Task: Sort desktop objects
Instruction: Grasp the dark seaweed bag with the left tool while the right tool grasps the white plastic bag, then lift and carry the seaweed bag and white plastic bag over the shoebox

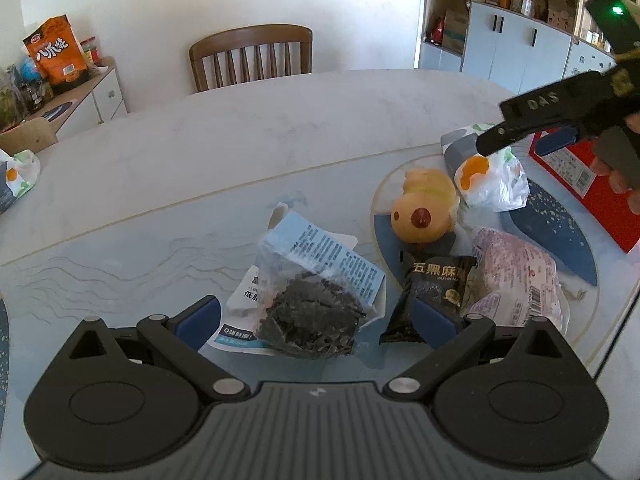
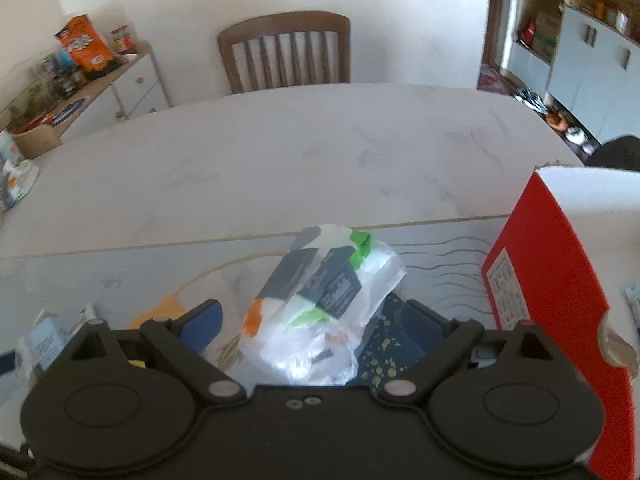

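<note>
Snack packets crowd the near counter [image 1: 240, 152] — a clear bag of dark leaves [image 1: 316, 312] sits between the left gripper's [image 1: 316, 320] spread fingers, a white pack [image 2: 316, 312] between the right gripper's [image 2: 316, 320], also spread. Pale marbled top; wooden chair [image 1: 252, 56] against white wall beyond.

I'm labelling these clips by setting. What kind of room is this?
Most likely a home dining room: a marble-look dining table with a wooden slat-back chair pushed up to it, a white sideboard stacked with snacks, and cupboards with shelves behind.
</note>
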The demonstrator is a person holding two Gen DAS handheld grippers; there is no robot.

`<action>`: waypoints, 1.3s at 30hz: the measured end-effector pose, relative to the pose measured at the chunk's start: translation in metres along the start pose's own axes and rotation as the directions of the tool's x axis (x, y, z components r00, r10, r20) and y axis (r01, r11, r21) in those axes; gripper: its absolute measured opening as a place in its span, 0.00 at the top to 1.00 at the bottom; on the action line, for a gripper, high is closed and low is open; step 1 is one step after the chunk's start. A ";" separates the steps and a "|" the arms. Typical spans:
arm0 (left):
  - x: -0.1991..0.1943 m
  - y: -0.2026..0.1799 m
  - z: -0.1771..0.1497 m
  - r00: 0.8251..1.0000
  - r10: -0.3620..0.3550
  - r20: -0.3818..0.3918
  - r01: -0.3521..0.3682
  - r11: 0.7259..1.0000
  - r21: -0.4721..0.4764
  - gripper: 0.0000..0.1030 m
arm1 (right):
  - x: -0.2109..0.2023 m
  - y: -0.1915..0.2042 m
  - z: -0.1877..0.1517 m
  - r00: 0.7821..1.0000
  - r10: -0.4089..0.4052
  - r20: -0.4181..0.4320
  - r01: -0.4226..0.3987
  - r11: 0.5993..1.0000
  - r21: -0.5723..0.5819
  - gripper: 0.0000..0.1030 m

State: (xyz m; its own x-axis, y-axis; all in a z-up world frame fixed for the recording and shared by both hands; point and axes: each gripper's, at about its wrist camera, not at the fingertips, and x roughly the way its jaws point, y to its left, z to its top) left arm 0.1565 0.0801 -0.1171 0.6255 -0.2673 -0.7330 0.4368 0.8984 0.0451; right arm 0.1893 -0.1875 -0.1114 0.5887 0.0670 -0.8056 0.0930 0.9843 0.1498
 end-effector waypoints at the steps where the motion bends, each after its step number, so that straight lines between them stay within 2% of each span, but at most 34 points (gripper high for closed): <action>1: 0.001 0.000 -0.001 1.000 0.000 0.000 0.000 1.000 0.000 0.02 | 0.004 -0.001 0.002 1.000 -0.005 -0.009 0.005 1.000 0.016 0.06; 6: 0.004 0.001 -0.004 1.000 0.003 -0.001 -0.003 1.000 0.009 0.06 | 0.022 -0.008 0.009 0.999 -0.030 -0.034 0.033 0.997 0.073 0.04; 14: 0.007 0.005 -0.006 1.000 -0.006 0.009 0.006 1.000 0.006 0.28 | 0.042 -0.011 0.008 0.995 -0.056 -0.086 0.064 0.994 0.091 0.05; 16: 0.006 0.004 -0.006 1.000 -0.007 0.013 0.007 1.000 0.008 0.32 | 0.044 -0.012 0.008 0.994 -0.050 -0.092 0.059 0.994 0.097 0.08; 19: 0.005 0.003 -0.006 1.000 -0.005 0.013 0.005 1.000 0.006 0.41 | 0.046 -0.011 0.008 0.994 -0.034 -0.101 0.043 0.995 0.093 0.18; 28: 0.003 0.000 -0.004 1.000 -0.006 0.016 0.006 1.000 0.004 0.52 | 0.041 -0.011 0.006 0.996 -0.038 -0.077 0.043 0.996 0.074 0.40; 30: 0.002 0.000 -0.004 1.000 -0.005 0.016 0.005 1.000 0.000 0.54 | 0.037 -0.012 0.006 0.997 -0.033 -0.070 0.038 0.997 0.071 0.49; 35: -0.003 0.001 -0.003 1.000 0.000 0.014 0.000 1.000 -0.011 0.59 | 0.026 -0.017 0.005 0.998 -0.023 -0.054 0.027 0.997 0.077 0.56; 39: -0.011 0.001 -0.003 1.000 0.005 0.022 -0.004 1.000 -0.021 0.59 | 0.015 -0.020 0.003 0.999 -0.016 -0.043 0.020 0.996 0.082 0.56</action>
State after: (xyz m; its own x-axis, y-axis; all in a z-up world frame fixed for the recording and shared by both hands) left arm 0.1482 0.0851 -0.1109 0.6419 -0.2706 -0.7175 0.4201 0.9068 0.0339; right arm 0.1988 -0.2062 -0.1252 0.5521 0.0579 -0.8318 0.1702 0.9688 0.1804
